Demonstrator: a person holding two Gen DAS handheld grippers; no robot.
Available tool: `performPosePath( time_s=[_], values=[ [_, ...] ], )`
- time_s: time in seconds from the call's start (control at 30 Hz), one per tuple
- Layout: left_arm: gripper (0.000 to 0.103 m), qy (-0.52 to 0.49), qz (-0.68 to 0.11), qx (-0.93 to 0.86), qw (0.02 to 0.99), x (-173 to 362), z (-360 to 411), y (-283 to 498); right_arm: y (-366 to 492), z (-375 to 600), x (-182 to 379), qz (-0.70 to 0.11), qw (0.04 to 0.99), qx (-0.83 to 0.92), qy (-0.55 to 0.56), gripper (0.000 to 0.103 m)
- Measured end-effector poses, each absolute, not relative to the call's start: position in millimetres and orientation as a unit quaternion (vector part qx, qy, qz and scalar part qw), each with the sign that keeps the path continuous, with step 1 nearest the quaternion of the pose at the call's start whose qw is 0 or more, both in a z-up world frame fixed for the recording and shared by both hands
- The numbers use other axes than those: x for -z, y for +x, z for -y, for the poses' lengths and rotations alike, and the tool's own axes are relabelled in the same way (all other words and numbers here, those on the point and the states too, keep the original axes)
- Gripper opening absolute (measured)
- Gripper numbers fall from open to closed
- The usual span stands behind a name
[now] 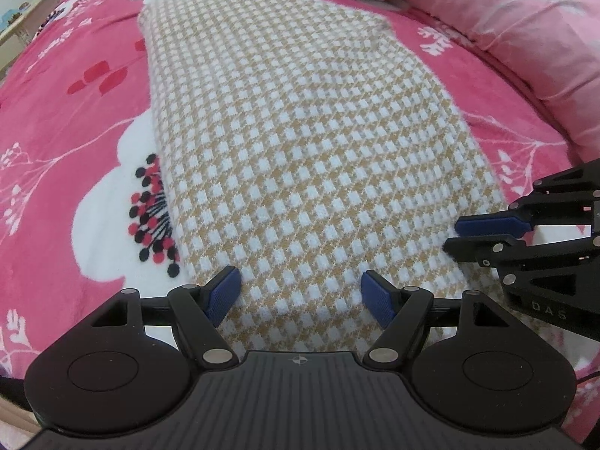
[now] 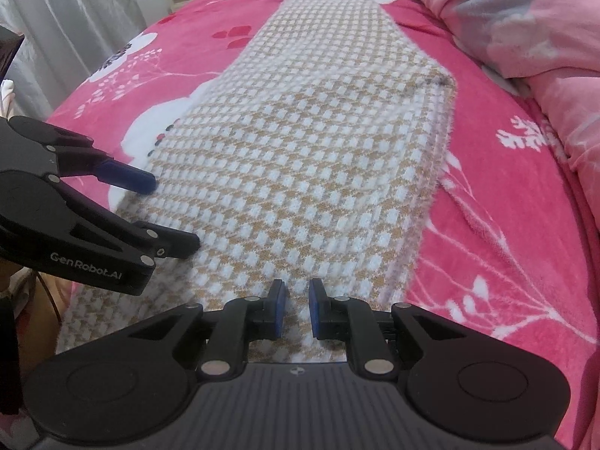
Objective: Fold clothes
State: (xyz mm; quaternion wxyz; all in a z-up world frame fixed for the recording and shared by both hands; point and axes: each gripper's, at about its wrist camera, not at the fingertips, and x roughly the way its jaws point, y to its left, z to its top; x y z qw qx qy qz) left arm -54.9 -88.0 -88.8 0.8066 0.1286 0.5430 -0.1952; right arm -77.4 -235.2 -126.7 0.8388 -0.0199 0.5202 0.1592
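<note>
So the tan-and-white houndstooth knit garment (image 1: 300,142) is lying flat, folded into a long strip on the pink floral fleece blanket (image 1: 75,120). Left gripper (image 1: 302,294) hangs wide open over its near end. Right gripper (image 2: 298,307) has just a narrow gap, nothing pinched.

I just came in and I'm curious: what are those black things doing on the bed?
A person is folding clothes with two hand-held tools. A checked sweater lies folded into a long strip on the pink blanket. The left tool is open over its near end. The right tool beside it is nearly closed, with a small gap showing, gripping nothing.
</note>
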Motion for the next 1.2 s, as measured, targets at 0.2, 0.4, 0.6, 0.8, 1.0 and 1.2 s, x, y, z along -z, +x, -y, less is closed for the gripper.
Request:
performPosePath(
  time_s=[0.2, 0.4, 0.6, 0.8, 1.0, 1.2],
  values=[
    [0.073, 0.133, -0.544, 0.189, 0.807, 89.4, 90.2, -55.3, -78.1, 234.1, 127.6, -0.52, 0.839, -0.159, -0.021, 0.015],
    [0.073, 0.136, -0.545, 0.186, 0.806, 89.5, 91.4, -55.3, -78.5, 233.9, 127.6, -0.52, 0.839, -0.159, -0.021, 0.015],
    [0.073, 0.14, -0.544, 0.185, 0.807, 87.5, 93.0, -55.8, -79.5, 232.7, 127.9, -0.518, 0.84, -0.158, -0.024, 0.015],
    [0.073, 0.143, -0.543, 0.183, 0.807, 85.2, 95.1, -55.6, -72.8, 241.5, 128.6, -0.517, 0.839, -0.167, -0.031, 0.015],
    [0.073, 0.146, -0.54, 0.184, 0.808, 84.6, 95.6, -56.2, -75.1, 240.0, 129.4, -0.516, 0.84, -0.166, -0.031, 0.015],
    [0.074, 0.149, -0.536, 0.187, 0.81, 84.2, 95.8, -57.5, -78.8, 235.9, 129.8, -0.516, 0.841, -0.162, -0.028, 0.015]
  ],
)
